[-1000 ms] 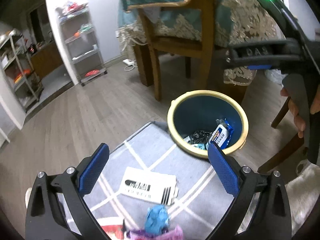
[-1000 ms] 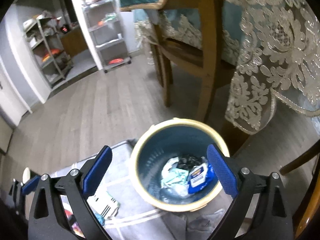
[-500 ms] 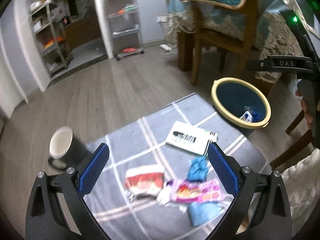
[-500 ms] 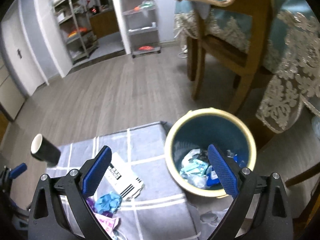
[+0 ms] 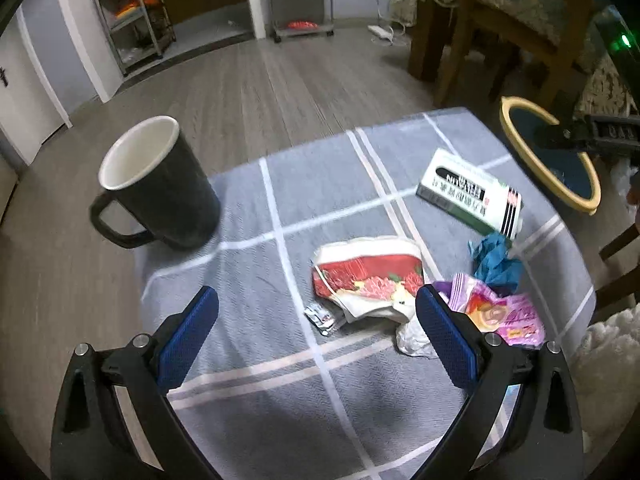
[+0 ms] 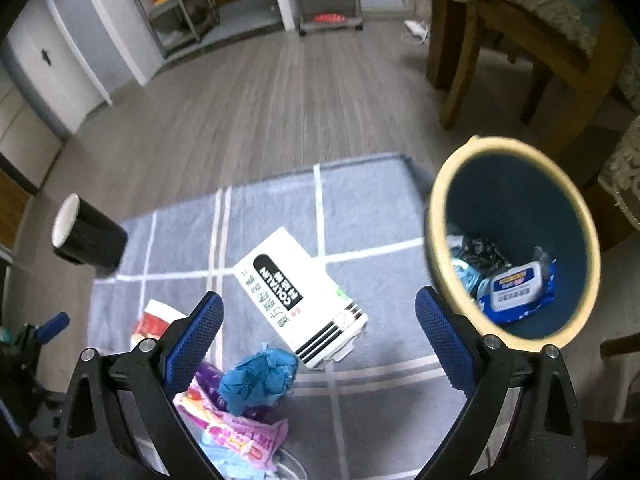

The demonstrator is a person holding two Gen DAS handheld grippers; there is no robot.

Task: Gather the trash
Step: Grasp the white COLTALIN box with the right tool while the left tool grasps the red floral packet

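Trash lies on a grey checked mat (image 5: 280, 200): a red and white wrapper (image 5: 368, 276), a small foil scrap (image 5: 320, 318), a pink and purple packet (image 5: 496, 312), a blue crumpled wad (image 5: 496, 256) and a white box (image 5: 468, 196). A blue bin with a yellow rim (image 6: 512, 240) holds several wrappers. My left gripper (image 5: 316, 340) is open and empty, just above the red wrapper. My right gripper (image 6: 320, 340) is open and empty, above the white box (image 6: 296, 292) and the blue wad (image 6: 260, 376), left of the bin.
A black mug (image 5: 156, 184) stands at the mat's far left corner; it also shows in the right wrist view (image 6: 86, 234). A wooden chair (image 6: 516, 40) and a table with a lace cloth stand behind the bin. Metal shelves (image 5: 136, 12) line the far wall.
Both grippers have pulled back and left from the bin and come lower over the mat. The mug and the loose trash have come into view.
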